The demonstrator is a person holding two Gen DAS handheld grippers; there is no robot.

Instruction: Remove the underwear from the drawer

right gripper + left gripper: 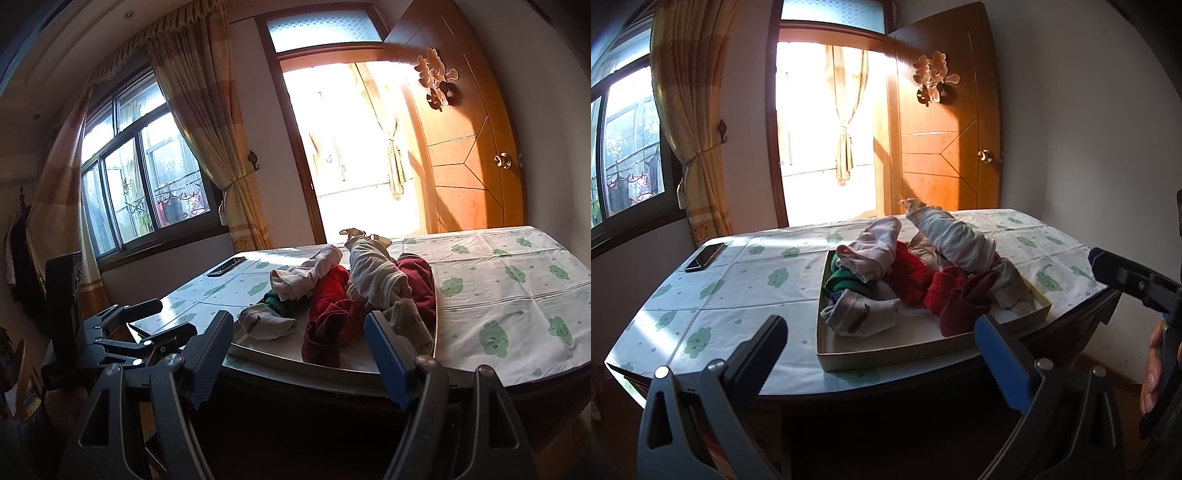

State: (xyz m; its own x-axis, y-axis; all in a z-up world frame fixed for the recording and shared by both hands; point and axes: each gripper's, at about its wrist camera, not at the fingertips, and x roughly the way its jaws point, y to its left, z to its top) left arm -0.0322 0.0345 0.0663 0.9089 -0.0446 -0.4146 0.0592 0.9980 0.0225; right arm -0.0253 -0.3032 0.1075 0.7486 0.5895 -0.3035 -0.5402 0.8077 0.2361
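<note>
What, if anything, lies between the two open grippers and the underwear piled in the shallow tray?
Nothing visible does. The left gripper and right gripper hang open, short of the table's near edge, with only the tray low front wall ahead. The underwear pile lies uncovered; the phone sits far left, clear of the path.

Dark grey claw arms, ribbed blue pads, silver screws.
</note>
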